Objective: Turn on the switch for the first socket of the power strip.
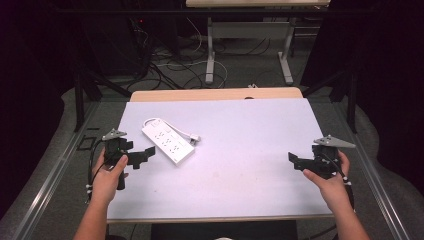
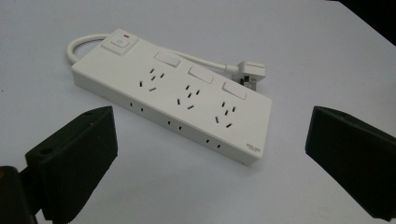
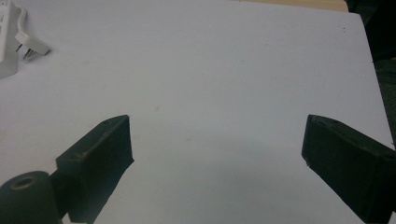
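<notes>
High view: the left hand (image 1: 107, 177) holds the left gripper (image 1: 145, 154) low at the table's (image 1: 240, 125) left edge, jaws spread and holding nothing, aimed at the white power strip (image 1: 167, 141) lying just beside them on the left half; right of the strip the surface is bare across to the right gripper (image 1: 292, 160), held by the right hand (image 1: 330, 182) near the right edge, jaws also wide apart and empty; the left gripper view adds the strip's red-marked switch (image 2: 120, 42), its sockets, and the plug (image 2: 251, 72) lying behind it.
</notes>
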A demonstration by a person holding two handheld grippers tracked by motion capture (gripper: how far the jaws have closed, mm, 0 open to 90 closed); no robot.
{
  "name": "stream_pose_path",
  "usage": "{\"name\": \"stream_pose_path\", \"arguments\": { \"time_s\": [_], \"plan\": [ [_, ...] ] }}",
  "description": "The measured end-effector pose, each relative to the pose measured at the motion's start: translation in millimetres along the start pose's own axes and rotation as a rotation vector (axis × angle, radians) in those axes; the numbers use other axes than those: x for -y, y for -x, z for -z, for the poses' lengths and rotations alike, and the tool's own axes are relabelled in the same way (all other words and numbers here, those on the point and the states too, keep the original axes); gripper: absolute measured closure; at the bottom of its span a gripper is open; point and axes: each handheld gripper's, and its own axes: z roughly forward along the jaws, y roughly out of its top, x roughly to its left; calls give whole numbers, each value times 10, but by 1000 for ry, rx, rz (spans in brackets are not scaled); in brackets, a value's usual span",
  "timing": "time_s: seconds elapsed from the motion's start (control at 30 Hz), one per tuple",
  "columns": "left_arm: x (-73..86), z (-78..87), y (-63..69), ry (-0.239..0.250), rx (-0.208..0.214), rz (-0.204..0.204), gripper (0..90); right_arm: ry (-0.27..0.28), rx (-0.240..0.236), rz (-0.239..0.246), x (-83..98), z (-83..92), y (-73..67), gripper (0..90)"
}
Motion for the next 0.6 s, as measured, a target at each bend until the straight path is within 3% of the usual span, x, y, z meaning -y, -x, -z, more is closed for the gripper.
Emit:
{"name": "stream_pose_path", "arguments": {
  "time_s": [0.6],
  "plan": [
    [115, -53, -203, -9, 0, 42, 21, -9, 10, -11, 37, -51, 32, 79]
  ]
}}
